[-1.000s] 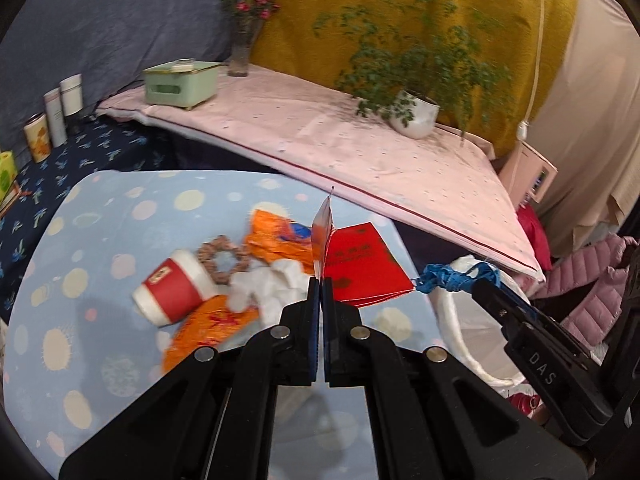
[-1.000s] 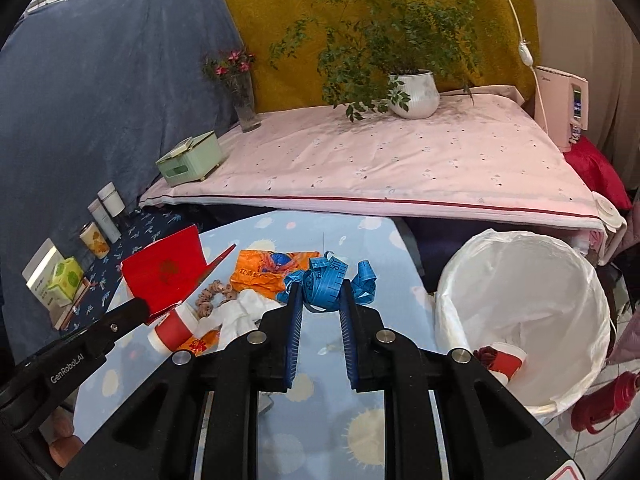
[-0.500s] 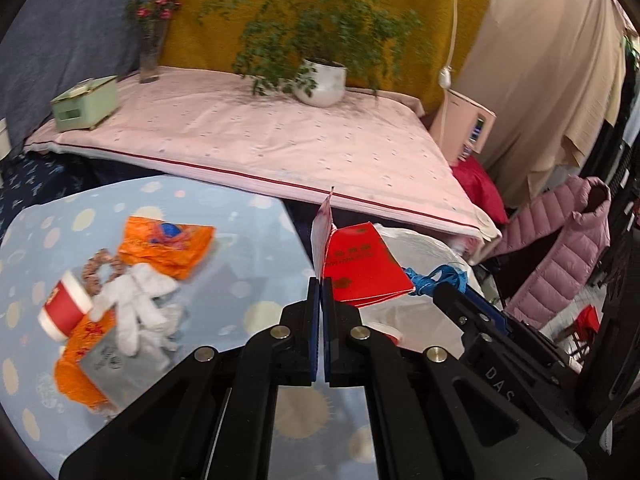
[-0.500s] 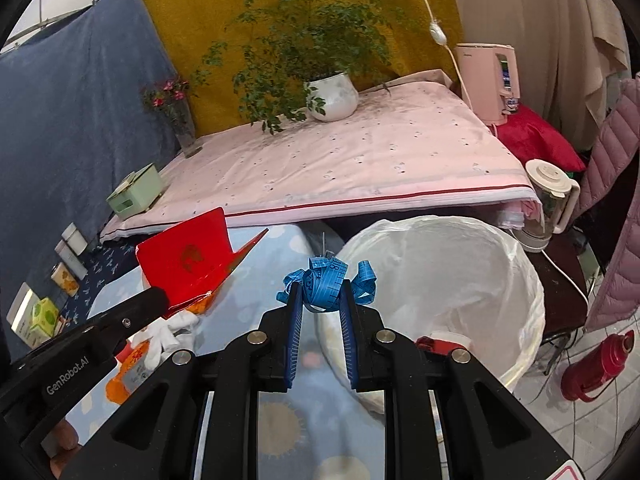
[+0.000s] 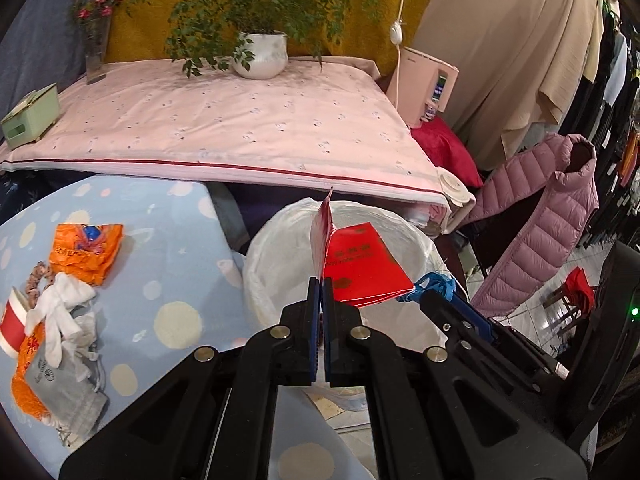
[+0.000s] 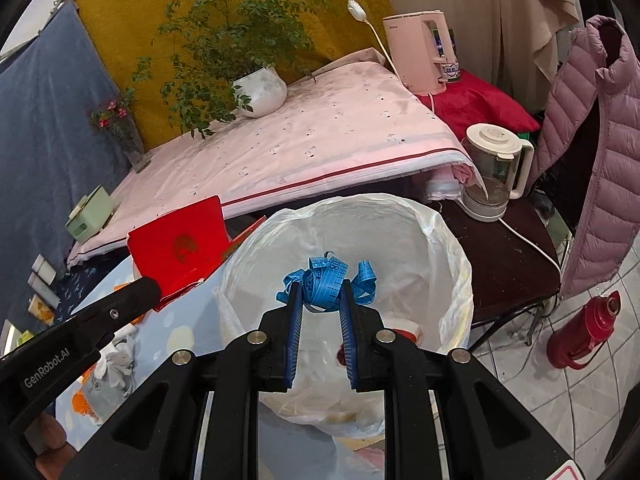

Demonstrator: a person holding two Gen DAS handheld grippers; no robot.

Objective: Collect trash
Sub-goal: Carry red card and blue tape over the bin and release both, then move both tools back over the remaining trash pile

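Note:
My left gripper is shut on a folded red paper booklet, held up over the near rim of the white-lined trash bin. A bundle of blue measuring tape is pinched in my right gripper, above the open mouth of the bin. From the right wrist, the red booklet shows at the left beside the bin. Some trash lies at the bin's bottom, including a red-and-white cup.
On the blue dotted tablecloth at left lie an orange wrapper, white tissue, a grey pouch and a red paper cup. Right of the bin stand a kettle, a pink jacket and a red flask.
Both grippers have swung to the right, away from the trash pile on the table, and now hang over the bin. Each keeps its grip on its item.

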